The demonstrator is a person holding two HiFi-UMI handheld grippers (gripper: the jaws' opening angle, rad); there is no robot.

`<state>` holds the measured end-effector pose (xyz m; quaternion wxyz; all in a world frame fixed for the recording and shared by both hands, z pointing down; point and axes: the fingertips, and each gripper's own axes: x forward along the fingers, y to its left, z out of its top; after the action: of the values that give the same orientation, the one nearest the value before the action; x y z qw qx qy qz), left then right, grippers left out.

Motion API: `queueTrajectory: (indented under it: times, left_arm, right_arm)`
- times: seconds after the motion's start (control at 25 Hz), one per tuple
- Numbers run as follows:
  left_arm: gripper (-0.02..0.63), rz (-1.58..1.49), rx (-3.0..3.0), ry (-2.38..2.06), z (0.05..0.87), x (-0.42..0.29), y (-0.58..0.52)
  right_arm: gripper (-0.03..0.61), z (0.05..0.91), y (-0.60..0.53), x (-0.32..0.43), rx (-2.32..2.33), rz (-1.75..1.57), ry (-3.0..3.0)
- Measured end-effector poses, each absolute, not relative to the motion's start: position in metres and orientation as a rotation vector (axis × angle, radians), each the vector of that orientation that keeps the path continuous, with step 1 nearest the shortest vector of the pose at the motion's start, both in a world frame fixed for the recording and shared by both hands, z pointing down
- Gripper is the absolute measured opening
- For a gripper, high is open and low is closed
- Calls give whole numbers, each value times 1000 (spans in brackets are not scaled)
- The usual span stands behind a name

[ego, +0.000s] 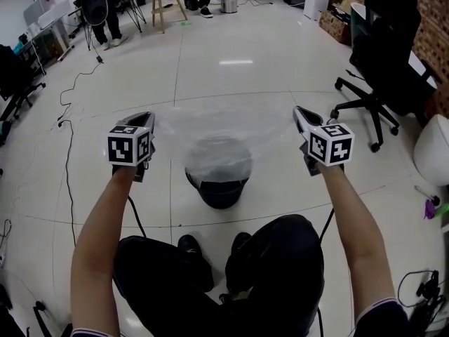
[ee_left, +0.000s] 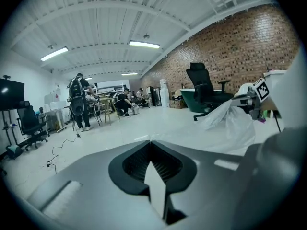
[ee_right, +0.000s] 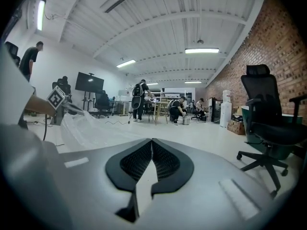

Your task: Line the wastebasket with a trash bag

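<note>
Head view: knees [ego: 280, 258] at bottom; wastebasket [ego: 219, 184] on floor [ego: 231, 69] just beyond feet. Clear trash bag [ego: 217, 128] stretched over it betw. left gripper [ego: 146, 120] and right gripper [ego: 302, 116].
Left gripper view: jaws closed, pinching trash bag edge.
Right gripper view: same, film trailing left.

no readable text or markings visible.
</note>
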<state>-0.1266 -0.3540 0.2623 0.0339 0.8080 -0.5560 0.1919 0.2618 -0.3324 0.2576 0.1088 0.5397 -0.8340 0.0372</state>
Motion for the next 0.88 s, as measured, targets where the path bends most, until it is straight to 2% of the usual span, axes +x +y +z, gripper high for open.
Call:
queueTrajectory:
  times: [0.88]
  left_arm:
    - [12, 767, 2367, -1575, 374, -137, -372]
  right_arm:
    - [2, 372, -363, 242, 1507, 321, -2379]
